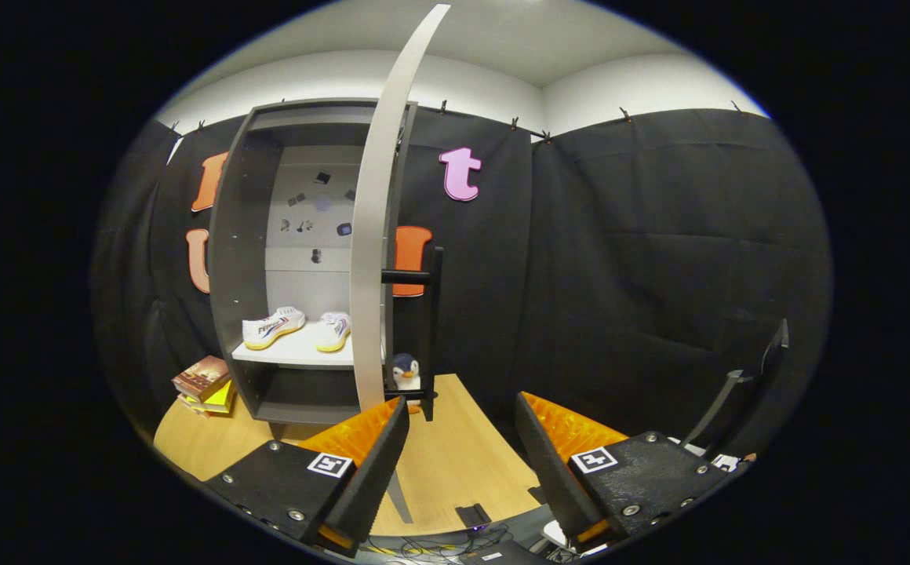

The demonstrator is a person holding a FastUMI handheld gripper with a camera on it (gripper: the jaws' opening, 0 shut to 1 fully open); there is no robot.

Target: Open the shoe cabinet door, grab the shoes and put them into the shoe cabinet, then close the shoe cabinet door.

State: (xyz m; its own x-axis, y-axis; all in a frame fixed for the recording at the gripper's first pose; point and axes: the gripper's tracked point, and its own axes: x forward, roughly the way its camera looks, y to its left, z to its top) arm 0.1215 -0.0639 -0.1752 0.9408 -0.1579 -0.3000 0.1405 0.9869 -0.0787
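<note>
the gripper (461,447) is spread wide with nothing between its fingers, hovering over the wooden table (455,463). the shoe cabinet (263,259) stands at the far left, its door (380,235) swung open edge-on toward the camera, a black bar handle (433,329) on its right face. the pair of white sneakers (298,328) sits on the cabinet's shelf. a penguin toy (405,375) stands just behind the door's foot. stacked books (205,384) lie left of the cabinet.
</note>
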